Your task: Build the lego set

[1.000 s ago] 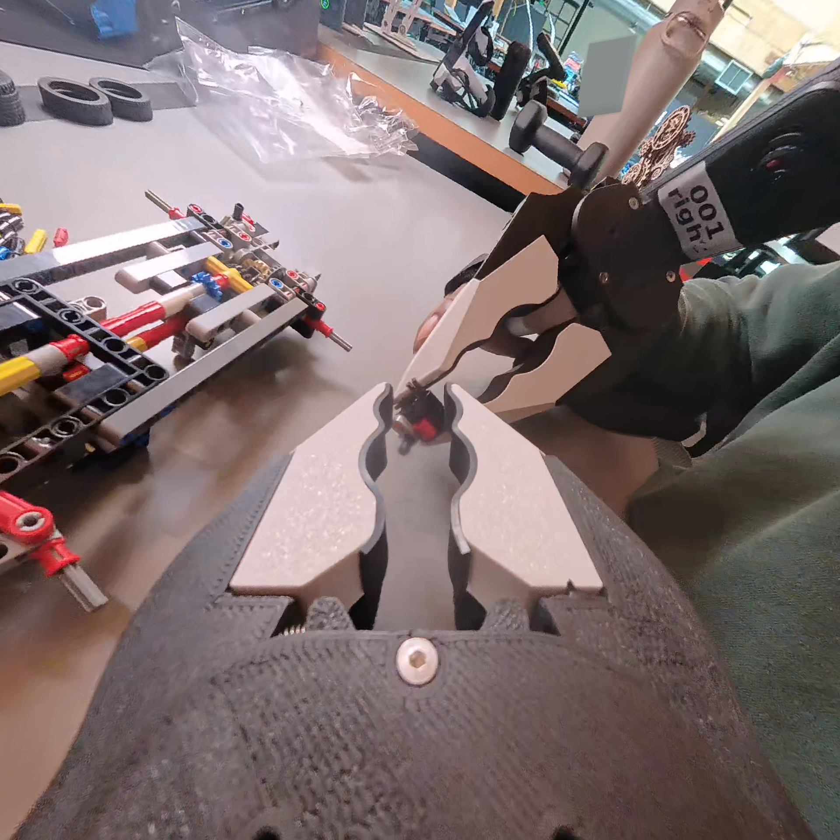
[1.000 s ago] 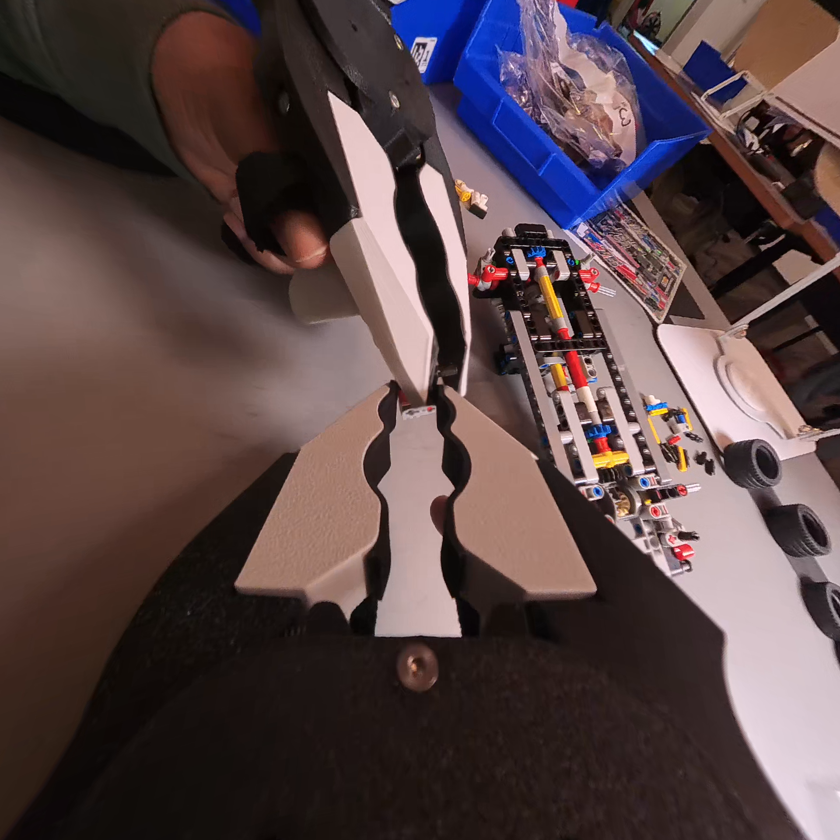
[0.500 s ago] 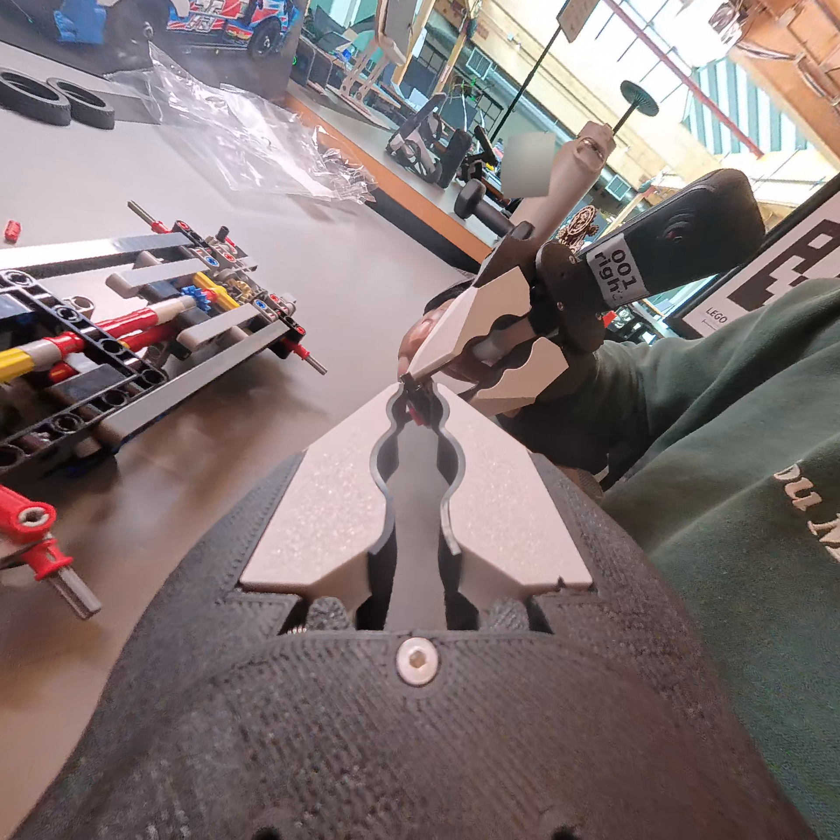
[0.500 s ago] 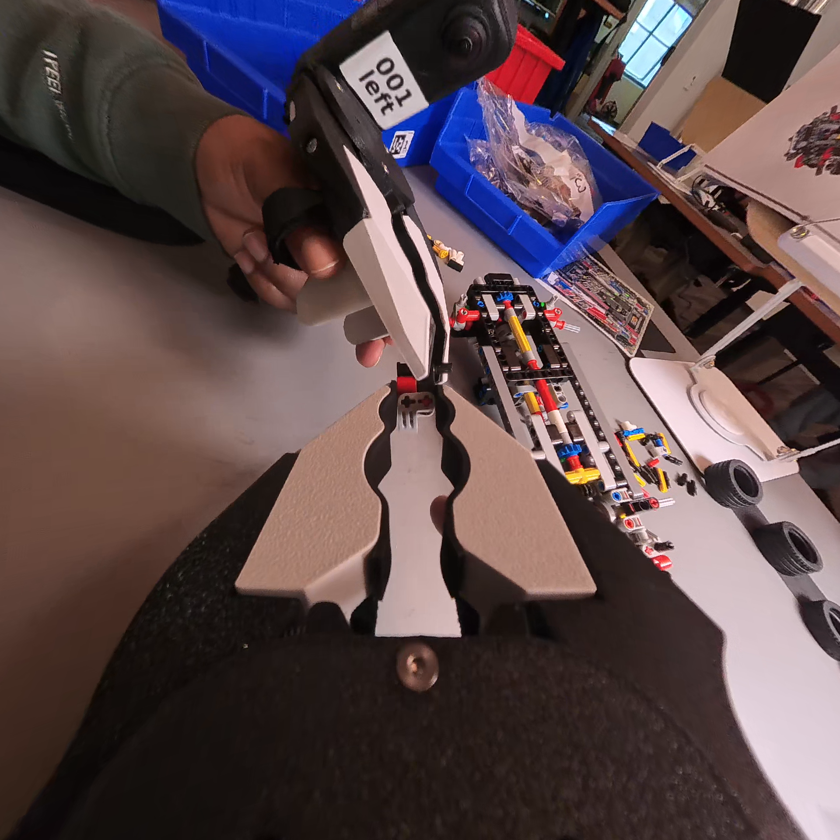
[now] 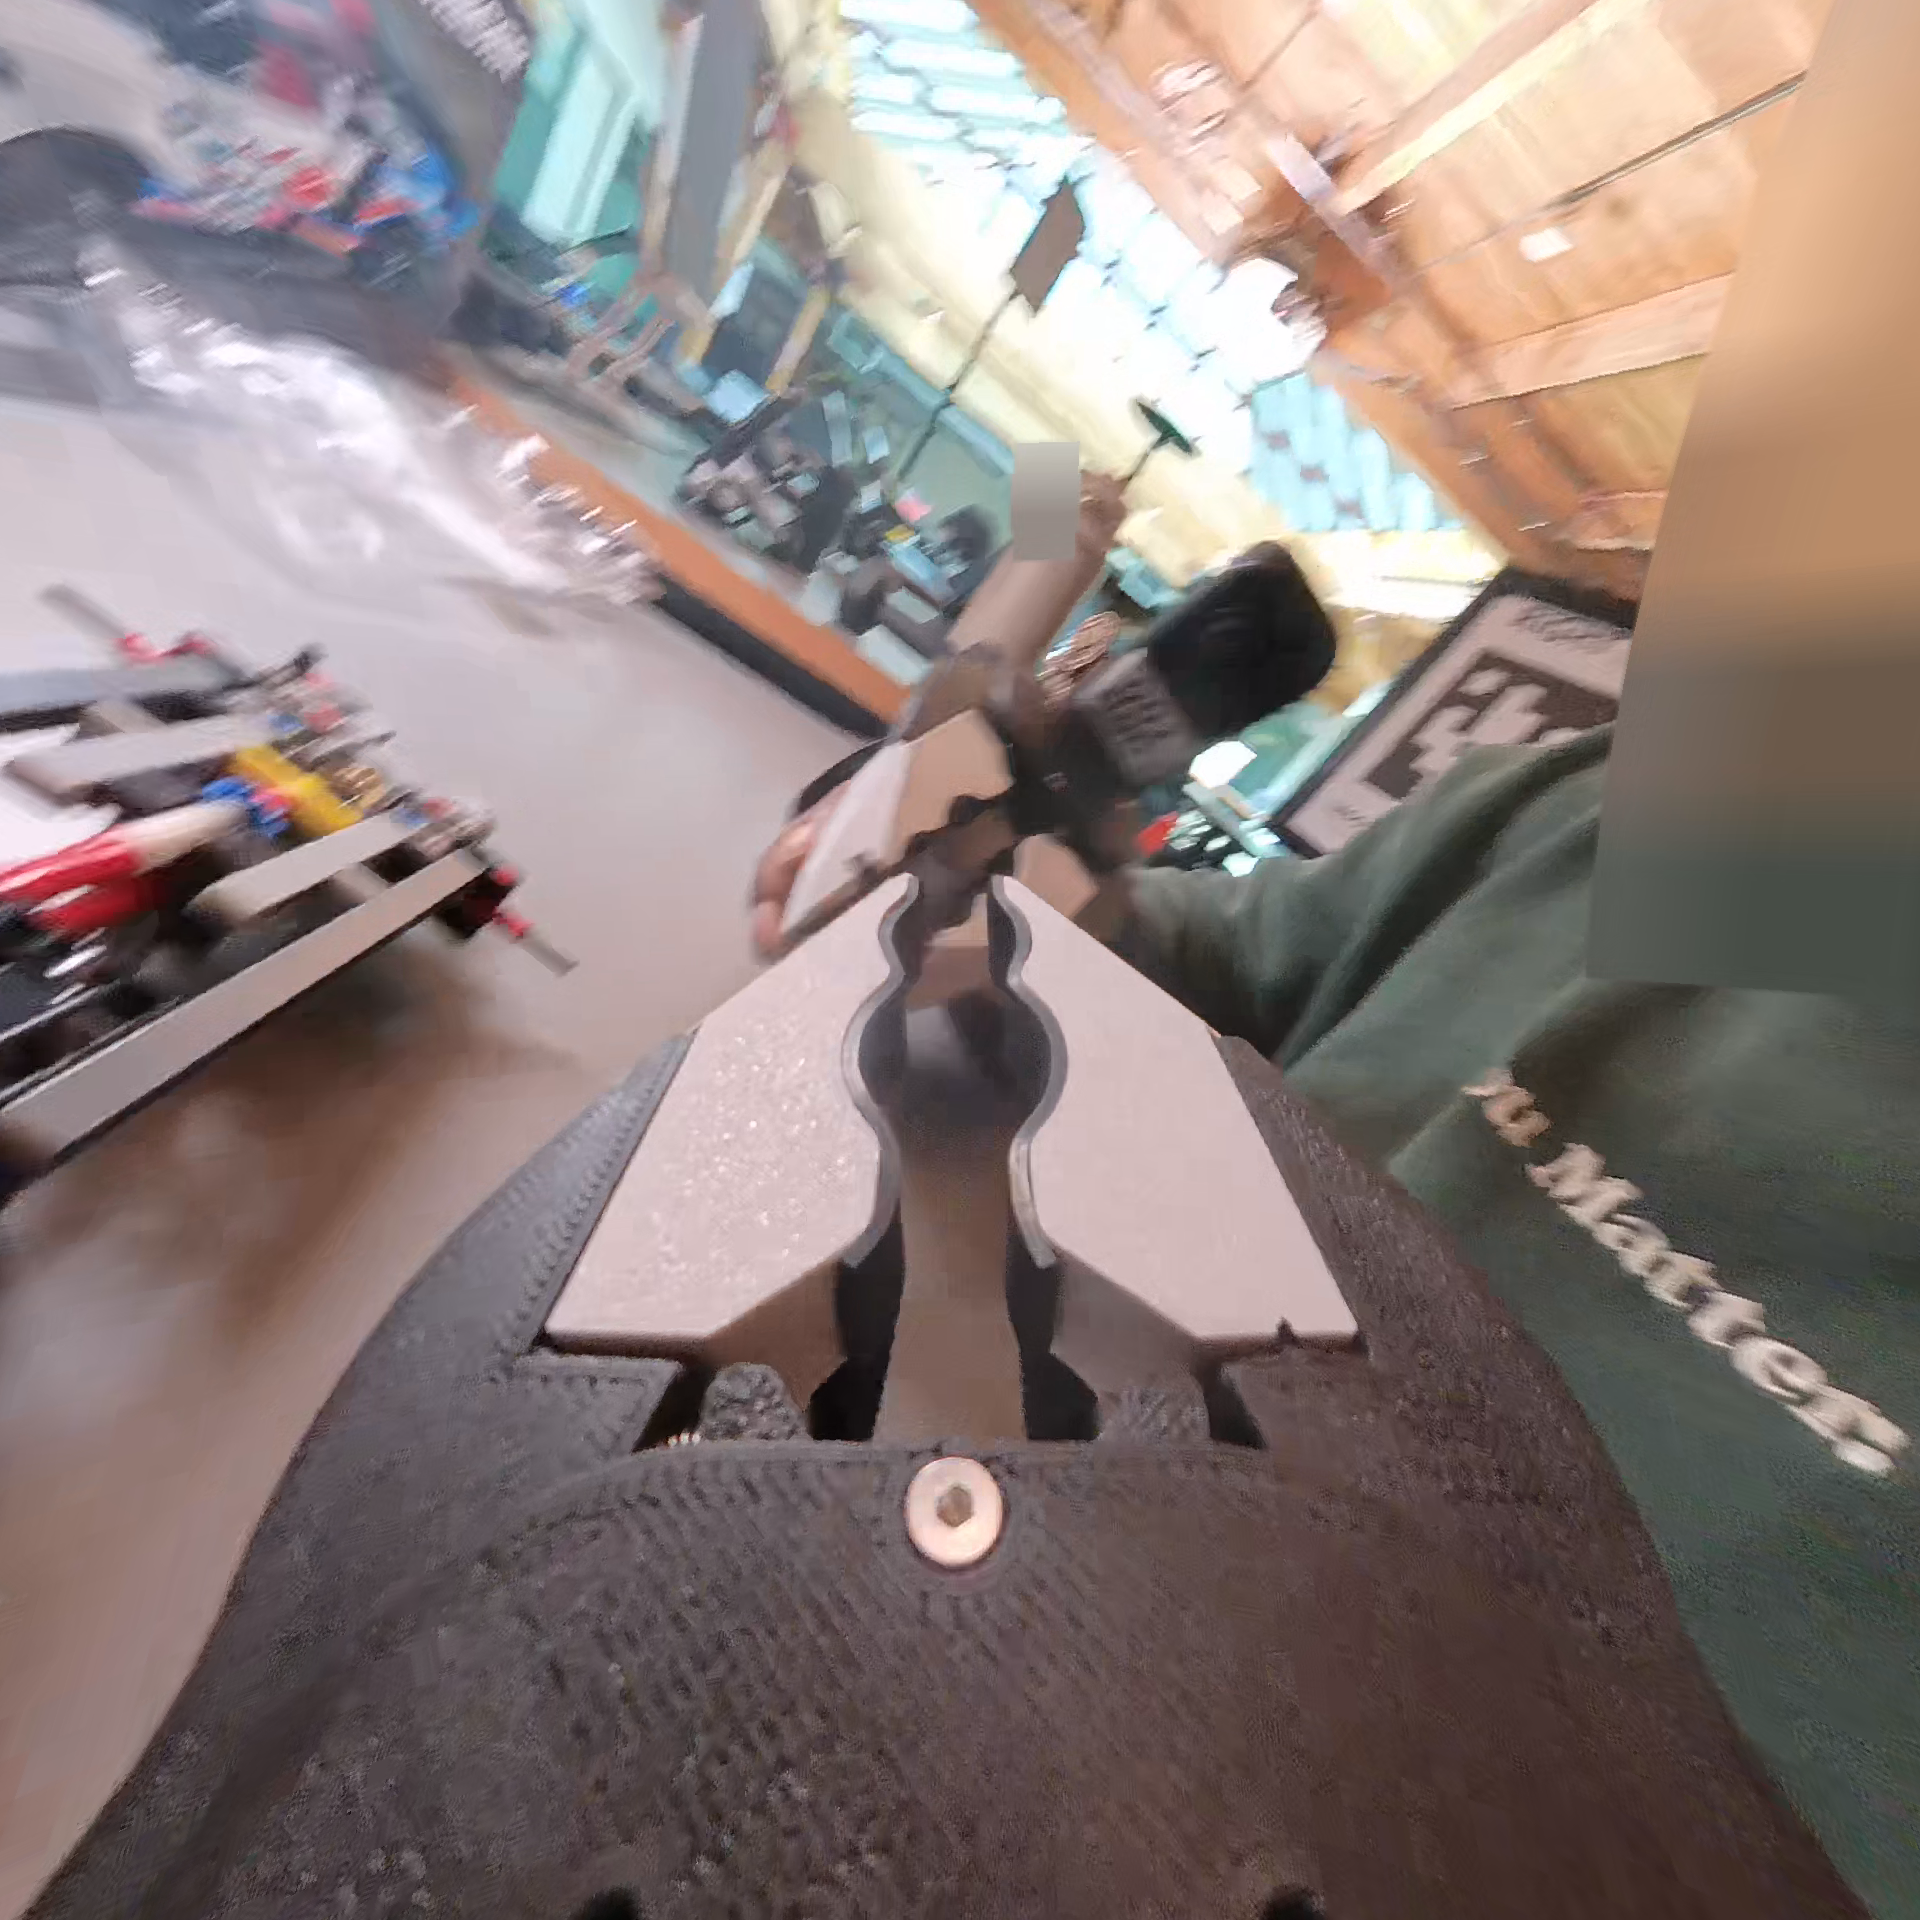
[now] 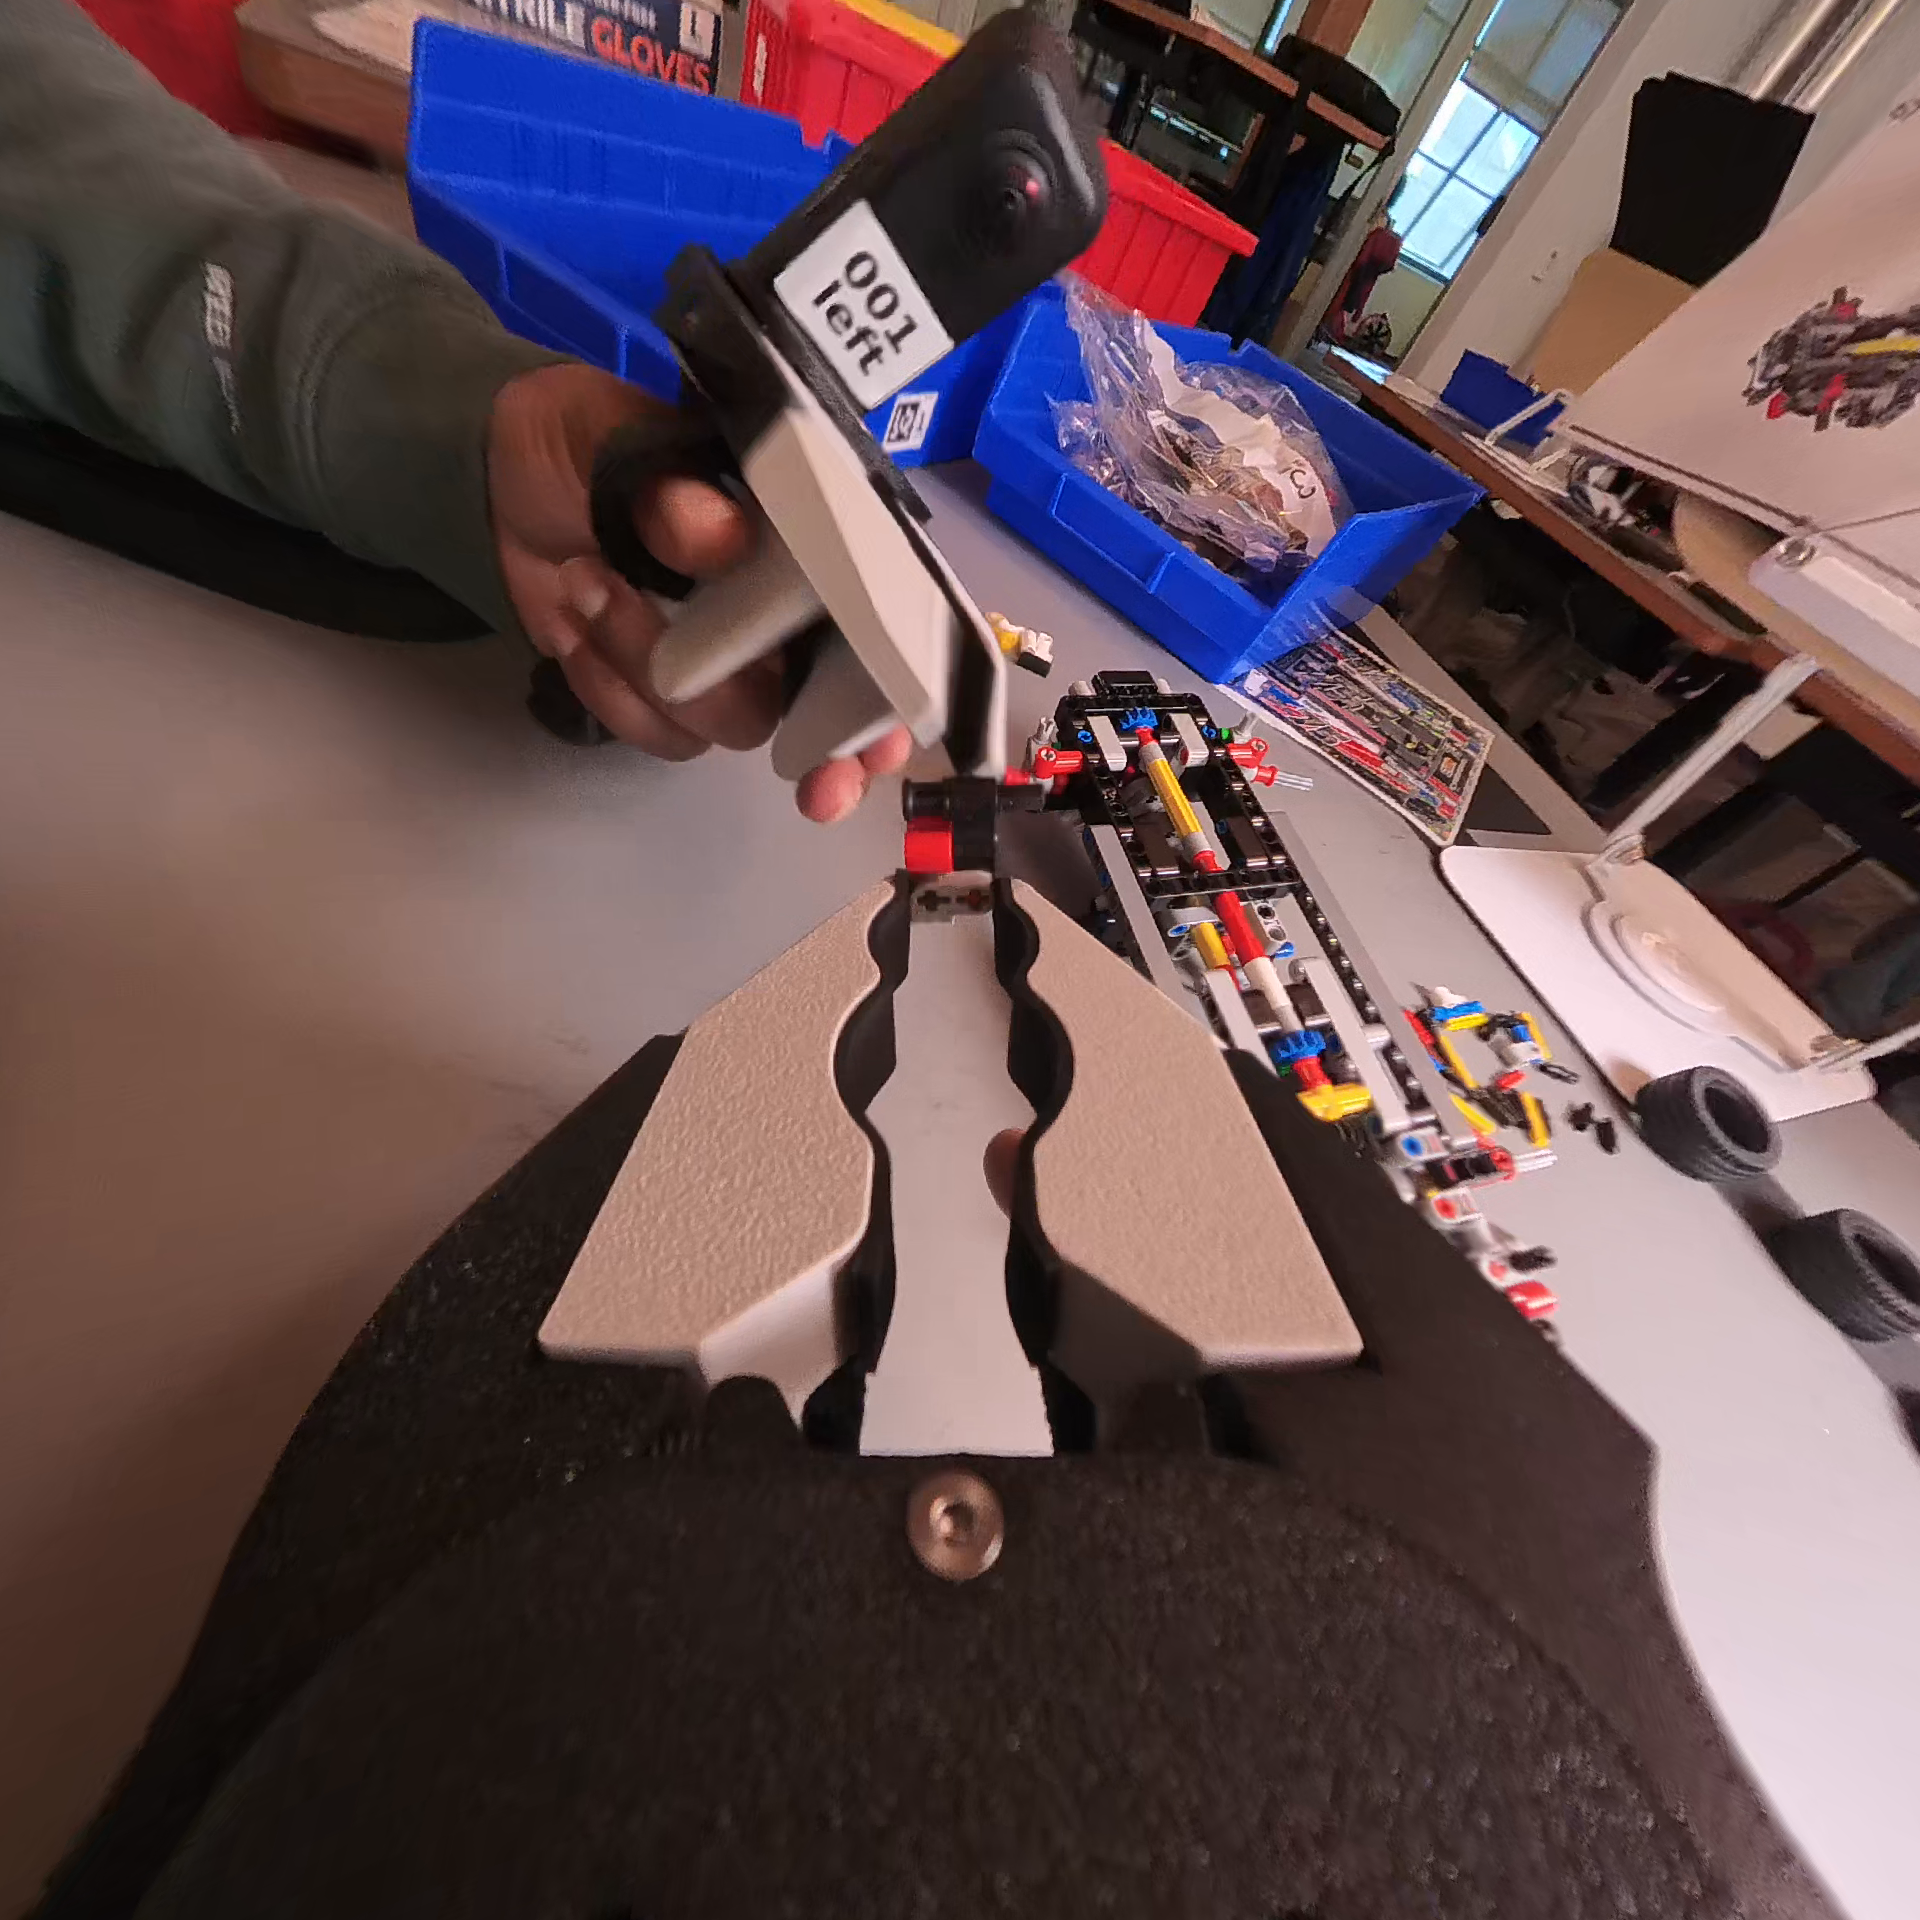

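1. In the middle of the right wrist view, your left gripper (image 6: 971,764) came down from the upper left with its fingers pinched tight on a small black-and-red piece (image 6: 951,826), held clear of the table (image 6: 260,935).
2. Directly below that, your right gripper (image 6: 951,899) had its fingertips clamped on a small grey piece (image 6: 948,902). The two pieces met or nearly met; whether they had actually joined, I could not tell.
3. The left wrist view was blurred. Its own gripper (image 5: 951,914) looked nearly closed, and the piece between the tips could not be made out.
4. The long car frame (image 6: 1195,862) lay right of centre on the table, apart from both grippers, with loose tyres (image 6: 1704,1122) towards the right edge.
5. These pieces were probably light, stiff plastic, smooth enough to twist in a pinch. You would likely have done best holding each across its flat sides, clear of the pin and hole ends.
6. Pushing off-axis risked popping a piece out of the fingers.
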`<move>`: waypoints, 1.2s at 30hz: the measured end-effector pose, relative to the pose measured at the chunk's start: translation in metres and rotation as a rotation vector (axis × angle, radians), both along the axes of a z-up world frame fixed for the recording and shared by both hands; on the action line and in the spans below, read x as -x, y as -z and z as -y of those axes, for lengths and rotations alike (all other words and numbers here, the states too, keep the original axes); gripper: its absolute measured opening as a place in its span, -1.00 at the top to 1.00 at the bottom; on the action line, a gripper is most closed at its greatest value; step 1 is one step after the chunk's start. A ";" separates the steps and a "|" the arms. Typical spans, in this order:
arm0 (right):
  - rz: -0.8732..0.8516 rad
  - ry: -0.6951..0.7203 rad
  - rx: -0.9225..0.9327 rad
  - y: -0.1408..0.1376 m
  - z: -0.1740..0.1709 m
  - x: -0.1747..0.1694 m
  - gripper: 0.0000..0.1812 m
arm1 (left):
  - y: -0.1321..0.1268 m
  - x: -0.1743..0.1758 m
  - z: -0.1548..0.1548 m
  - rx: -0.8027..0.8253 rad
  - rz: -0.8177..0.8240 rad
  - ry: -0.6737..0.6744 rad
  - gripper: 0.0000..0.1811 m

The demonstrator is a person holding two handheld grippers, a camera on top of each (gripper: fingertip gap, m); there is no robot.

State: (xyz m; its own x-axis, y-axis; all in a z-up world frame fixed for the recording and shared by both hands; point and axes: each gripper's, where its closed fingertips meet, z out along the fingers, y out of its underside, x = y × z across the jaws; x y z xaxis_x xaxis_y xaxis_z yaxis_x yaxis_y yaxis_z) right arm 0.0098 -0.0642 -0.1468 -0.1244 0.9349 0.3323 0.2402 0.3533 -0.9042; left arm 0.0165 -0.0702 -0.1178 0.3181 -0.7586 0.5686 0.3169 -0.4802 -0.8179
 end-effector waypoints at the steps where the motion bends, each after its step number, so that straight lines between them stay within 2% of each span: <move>1: -0.019 -0.008 0.053 -0.003 0.000 0.000 0.86 | -0.013 -0.001 0.007 -0.043 0.062 0.036 0.82; 3: -0.102 -0.048 0.208 -0.017 0.001 -0.002 0.86 | -0.025 0.004 0.006 -0.121 0.071 -0.014 0.70; 5: -0.184 -0.071 0.335 -0.032 -0.001 -0.005 0.86 | -0.023 0.012 0.000 -0.177 0.009 -0.094 0.71; 8: -0.294 -0.115 0.477 -0.051 -0.001 -0.008 0.86 | -0.011 0.004 -0.002 -0.113 -0.028 -0.060 0.68; 11: -0.342 -0.165 0.595 -0.058 0.006 -0.007 0.87 | -0.015 -0.007 0.002 -0.126 -0.008 -0.029 0.75; 17: -0.346 -0.212 0.610 -0.057 0.015 -0.005 0.86 | -0.021 -0.012 0.011 -0.186 -0.040 -0.017 0.94; 21: -0.329 -0.246 0.623 -0.057 0.018 -0.008 0.86 | -0.021 -0.013 0.014 -0.233 -0.085 -0.024 0.96; 26: -0.233 -0.236 0.535 -0.044 0.018 -0.009 0.86 | -0.008 -0.013 0.013 -0.274 -0.245 -0.039 0.96; 32: -0.023 -0.142 0.286 -0.011 -0.003 -0.016 0.76 | 0.032 -0.002 -0.004 -0.317 -0.665 -0.137 0.95; 36: 0.100 -0.112 0.068 0.006 -0.011 -0.025 0.70 | 0.058 0.001 -0.009 -0.331 -0.887 -0.133 0.95</move>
State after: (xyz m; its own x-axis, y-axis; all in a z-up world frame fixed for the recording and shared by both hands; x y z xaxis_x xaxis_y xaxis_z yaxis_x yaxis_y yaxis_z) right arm 0.0351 -0.0536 -0.1526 -0.2586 0.9331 0.2498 0.2926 0.3221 -0.9003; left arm 0.0153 -0.0614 -0.1754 0.6251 -0.7644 -0.1581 -0.4485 -0.1859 -0.8742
